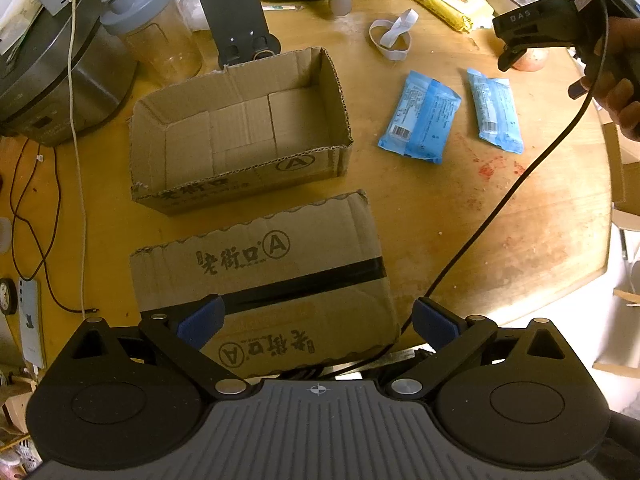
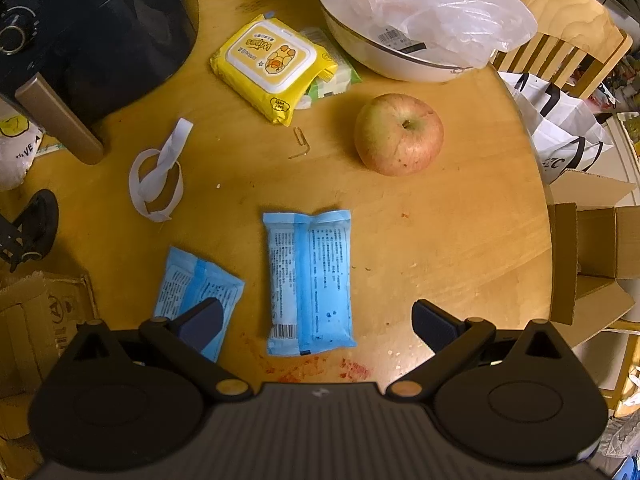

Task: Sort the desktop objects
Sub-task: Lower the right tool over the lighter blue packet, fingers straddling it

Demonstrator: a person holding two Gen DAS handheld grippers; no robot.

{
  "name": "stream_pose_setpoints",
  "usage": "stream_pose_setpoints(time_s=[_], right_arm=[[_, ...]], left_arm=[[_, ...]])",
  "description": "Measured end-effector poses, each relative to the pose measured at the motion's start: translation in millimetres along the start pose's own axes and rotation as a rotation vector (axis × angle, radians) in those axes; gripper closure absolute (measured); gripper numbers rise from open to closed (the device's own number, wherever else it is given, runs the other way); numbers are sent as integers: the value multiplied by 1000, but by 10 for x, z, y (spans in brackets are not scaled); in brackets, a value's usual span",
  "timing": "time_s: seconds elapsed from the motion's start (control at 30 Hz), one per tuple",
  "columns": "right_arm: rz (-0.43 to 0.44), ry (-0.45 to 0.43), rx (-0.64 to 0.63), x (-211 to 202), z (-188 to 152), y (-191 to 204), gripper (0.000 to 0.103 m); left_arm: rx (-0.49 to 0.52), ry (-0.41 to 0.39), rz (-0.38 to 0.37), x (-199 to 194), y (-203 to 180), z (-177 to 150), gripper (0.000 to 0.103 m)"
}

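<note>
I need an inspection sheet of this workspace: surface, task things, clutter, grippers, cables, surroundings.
Surface: round wooden table, red smears near its edge.
Job's things: two blue plastic packets lying flat; open empty cardboard box; second cardboard box upside down; red-yellow apple.
Clutter: yellow wipes pack, white elastic band, clear shaker bottle, white bowl under plastic bag.
Grippers: left gripper open, empty; right gripper open, empty.
Cables: black cable; white charging cable.
Surroundings: wooden chair, paper bag.
</note>
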State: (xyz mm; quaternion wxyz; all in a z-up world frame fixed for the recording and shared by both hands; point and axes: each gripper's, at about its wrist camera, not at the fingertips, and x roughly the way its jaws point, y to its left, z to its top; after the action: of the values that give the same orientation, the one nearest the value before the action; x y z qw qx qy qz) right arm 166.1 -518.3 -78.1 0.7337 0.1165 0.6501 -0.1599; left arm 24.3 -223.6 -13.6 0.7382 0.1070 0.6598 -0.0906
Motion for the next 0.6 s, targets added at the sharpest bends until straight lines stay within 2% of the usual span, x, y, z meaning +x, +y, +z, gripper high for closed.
stream_pose_setpoints(time_s=[0.6], right_arm=[[0,12,18,109,177,-12,0]], left_arm=[[7,8,1,-6,-26,-26,0]])
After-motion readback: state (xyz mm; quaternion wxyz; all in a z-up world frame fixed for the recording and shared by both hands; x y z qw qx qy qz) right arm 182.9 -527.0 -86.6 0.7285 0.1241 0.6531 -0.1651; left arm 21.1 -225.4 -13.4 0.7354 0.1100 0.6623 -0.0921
